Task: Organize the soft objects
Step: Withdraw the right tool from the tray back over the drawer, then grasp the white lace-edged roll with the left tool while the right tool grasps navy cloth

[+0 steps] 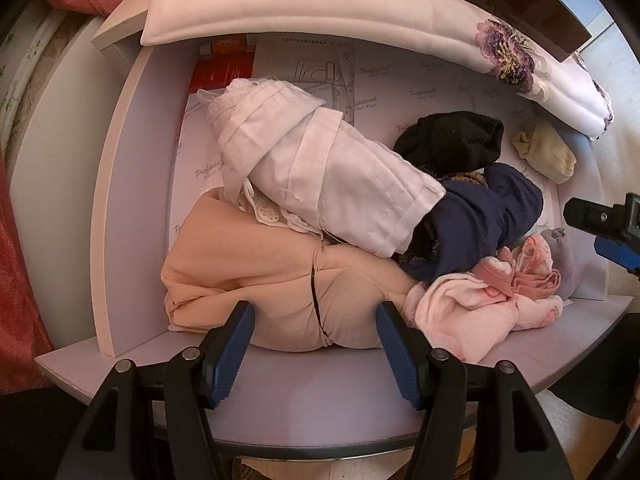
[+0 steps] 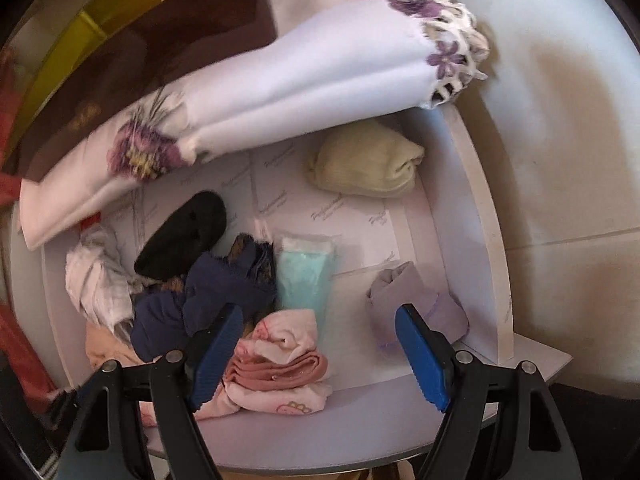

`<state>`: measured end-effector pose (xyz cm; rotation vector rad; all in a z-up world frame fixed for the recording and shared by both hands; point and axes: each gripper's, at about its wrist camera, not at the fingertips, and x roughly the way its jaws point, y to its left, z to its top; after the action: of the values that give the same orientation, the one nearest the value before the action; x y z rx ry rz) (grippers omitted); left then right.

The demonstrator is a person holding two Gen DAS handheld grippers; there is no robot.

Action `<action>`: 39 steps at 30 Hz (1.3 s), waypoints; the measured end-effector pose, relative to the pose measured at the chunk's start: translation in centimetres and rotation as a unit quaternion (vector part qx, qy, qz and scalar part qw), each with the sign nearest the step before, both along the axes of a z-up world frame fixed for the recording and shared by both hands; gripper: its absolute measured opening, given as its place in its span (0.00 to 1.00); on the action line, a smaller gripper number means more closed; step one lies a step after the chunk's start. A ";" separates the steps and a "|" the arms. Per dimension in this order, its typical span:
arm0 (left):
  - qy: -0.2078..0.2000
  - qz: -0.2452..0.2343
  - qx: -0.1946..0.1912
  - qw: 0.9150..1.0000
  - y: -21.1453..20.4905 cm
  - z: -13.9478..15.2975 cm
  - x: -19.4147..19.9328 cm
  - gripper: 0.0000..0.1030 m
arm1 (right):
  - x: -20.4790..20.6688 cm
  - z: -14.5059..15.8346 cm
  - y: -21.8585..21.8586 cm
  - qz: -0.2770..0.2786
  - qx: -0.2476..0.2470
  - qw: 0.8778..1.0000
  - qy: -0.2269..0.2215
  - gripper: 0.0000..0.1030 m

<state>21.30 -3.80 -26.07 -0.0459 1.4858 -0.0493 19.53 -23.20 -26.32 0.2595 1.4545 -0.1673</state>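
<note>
Left wrist view
Left gripper (image 1: 316, 320): jaws spread wide over the front of the peach bundle (image 1: 256, 272), pads either side, not visibly pressing; cannot tell if it has a grip
Drawer (image 1: 132, 184): pale lilac, open, lined with printed paper
White garment (image 1: 320, 168): rolled, lying across the peach bundle
Navy cloth (image 1: 484, 220): just right of the white roll, black sock (image 1: 452, 140) behind it
Pink clothes (image 1: 504, 296): front right, touching the peach bundle
Cream sock (image 1: 548, 152): far right corner
Floral cloth (image 1: 360, 12): folded, on the ledge above the drawer

Right wrist view
Right gripper (image 2: 320, 348): jaws wide apart, holding nothing; the left finger stands over the edge of the pink clothes, the right one beside the lilac sock (image 2: 416, 304)
Mint packet (image 2: 304, 276): flat on the liner, between the navy cloth and the lilac sock
</note>
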 end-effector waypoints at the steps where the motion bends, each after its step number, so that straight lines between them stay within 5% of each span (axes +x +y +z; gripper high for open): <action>1: -0.001 0.002 -0.006 1.000 0.2 0.1 0.0 0.62 | 0.0 -0.1 -0.2 -0.004 0.002 1.000 0.001 0.77; 15: -0.022 0.030 -0.041 0.998 3.8 1.9 -0.6 0.32 | 1.4 -0.5 0.8 -0.003 0.056 0.998 -0.016 0.77; 25: -0.021 0.094 -0.073 0.993 7.0 3.1 -1.1 0.31 | 2.7 -0.3 4.5 0.059 0.131 0.989 -0.027 0.77; 34: -0.017 0.080 -0.057 0.995 6.1 2.6 -0.9 0.31 | 4.3 0.8 11.4 0.190 0.181 0.964 -0.035 0.77; 39: -0.018 0.064 -0.049 0.997 5.2 2.5 -0.7 0.31 | 4.2 -0.5 12.5 0.202 0.168 0.965 -0.015 0.77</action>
<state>20.64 1.45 -23.56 -0.2184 1.4398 -0.0197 23.76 -10.69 -26.84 0.2322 1.4712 0.4175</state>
